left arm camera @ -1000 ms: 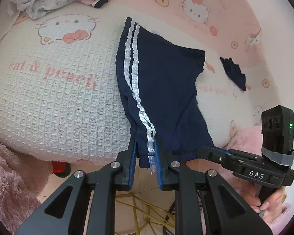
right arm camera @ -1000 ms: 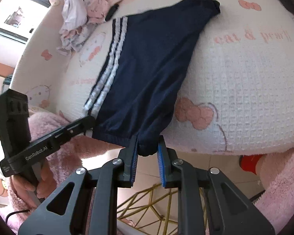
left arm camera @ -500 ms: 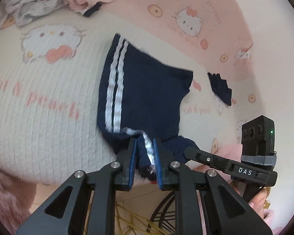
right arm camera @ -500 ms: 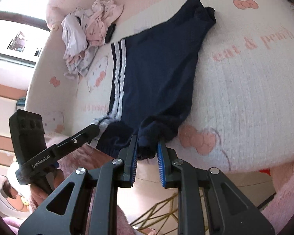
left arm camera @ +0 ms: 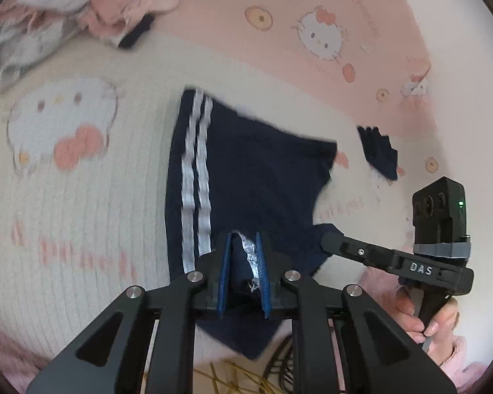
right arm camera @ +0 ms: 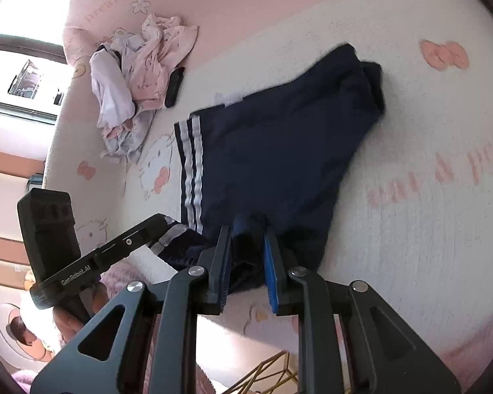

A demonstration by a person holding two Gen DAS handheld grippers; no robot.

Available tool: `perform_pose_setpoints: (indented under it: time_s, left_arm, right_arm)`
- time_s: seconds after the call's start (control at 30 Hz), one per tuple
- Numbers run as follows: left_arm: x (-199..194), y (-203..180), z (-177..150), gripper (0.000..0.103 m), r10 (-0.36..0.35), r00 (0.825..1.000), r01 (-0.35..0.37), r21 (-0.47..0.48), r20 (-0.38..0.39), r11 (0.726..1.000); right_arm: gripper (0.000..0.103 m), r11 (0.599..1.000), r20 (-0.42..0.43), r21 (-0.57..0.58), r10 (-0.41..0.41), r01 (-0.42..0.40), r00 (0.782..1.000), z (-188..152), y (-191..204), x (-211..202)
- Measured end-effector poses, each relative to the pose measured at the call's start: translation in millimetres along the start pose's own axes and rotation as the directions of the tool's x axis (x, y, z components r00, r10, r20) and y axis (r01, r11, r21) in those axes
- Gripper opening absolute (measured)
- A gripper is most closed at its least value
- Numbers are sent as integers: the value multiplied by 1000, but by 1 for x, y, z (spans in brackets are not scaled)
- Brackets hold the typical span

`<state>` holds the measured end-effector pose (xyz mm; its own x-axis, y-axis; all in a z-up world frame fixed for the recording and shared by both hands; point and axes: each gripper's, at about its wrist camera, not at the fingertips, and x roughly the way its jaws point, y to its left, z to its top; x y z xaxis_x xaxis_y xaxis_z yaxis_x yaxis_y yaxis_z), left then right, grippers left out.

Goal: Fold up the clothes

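Left wrist view: the left gripper (left arm camera: 243,271) pinches the striped hem of navy shorts (left arm camera: 253,177) at lower centre, on a cream blanket (left arm camera: 82,197).

Right wrist view: the right gripper (right arm camera: 246,262), its jaws just easing apart, grips the shorts' (right arm camera: 272,151) plain hem; 2 white stripes run at centre left.

Shorts hem: the part of the navy shorts (left arm camera: 262,180) between my left gripper (left arm camera: 244,262) pads is hidden.
Right gripper (right arm camera: 246,252): cloth fills its gap; pad contact unclear.
Clothes pile (left arm camera: 66,10): cut off at upper left, blurred.
Blanket lettering (right arm camera: 443,177): smeared, cropped at right edge.
My hand (left arm camera: 423,315): mostly behind the handle.
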<state>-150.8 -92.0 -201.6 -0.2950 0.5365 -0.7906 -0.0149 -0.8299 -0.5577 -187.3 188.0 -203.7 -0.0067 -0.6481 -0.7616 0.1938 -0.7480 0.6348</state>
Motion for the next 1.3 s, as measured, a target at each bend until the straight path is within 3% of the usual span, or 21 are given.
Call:
perform_pose_setpoints:
  time_s: [0.23, 0.4, 0.47, 0.53, 0.7, 0.77, 0.8, 0.83, 0.93, 1.07, 1.3]
  left_arm:
    - [7, 8, -54, 17, 5, 996, -11, -64, -94, 998]
    - [5, 8, -69, 18, 48, 995, -54, -74, -83, 996]
    - [6, 16, -69, 36, 57, 995, -66, -114, -76, 991]
    - [4, 22, -70, 46, 48, 996, -58, -151, -69, 987]
    - [15, 12, -79, 47, 68, 994, -77, -106, -83, 991]
    - [22, 8, -81, 44, 80, 993, -88, -81, -91, 993]
    - [23, 7, -80, 37, 78, 993, -84, -73, -84, 994]
    - [23, 6, -79, 18, 76, 994, -81, -65, -76, 995]
    - [16, 9, -81, 14, 23, 997, -29, -97, -68, 995]
    - [-2, 11, -86, 13, -88, 995, 81, -148, -41, 986]
    - [-15, 14, -87, 13, -238, 971, 224, -235, -30, 946]
  right_arm:
    - [26, 997, 2, 12, -80, 80, 997, -33, -1, -11]
    - [31, 987, 26, -28, -155, 156, 988, -50, 3, -11]
    - [33, 988, 35, -30, -153, 154, 988, -51, 1, -9]
    - [36, 984, 40, -30, -173, 175, 984, -51, -1, -6]
    - [45, 985, 47, -34, -169, 170, 985, -52, -6, 1]
    - [42, 987, 39, -38, -156, 158, 987, -50, -6, 7]
    - [30, 988, 31, -44, -144, 146, 989, -49, -5, 11]
    - [26, 989, 25, -52, -137, 138, 990, -50, -3, 12]
    - [19, 990, 6, -82, -119, 119, 993, -57, 3, 12]
    - [18, 994, -13, -72, -89, 88, 996, -72, 4, 2]
    - [17, 1000, -26, 9, 0, 0, 1000, -88, 0, -13]
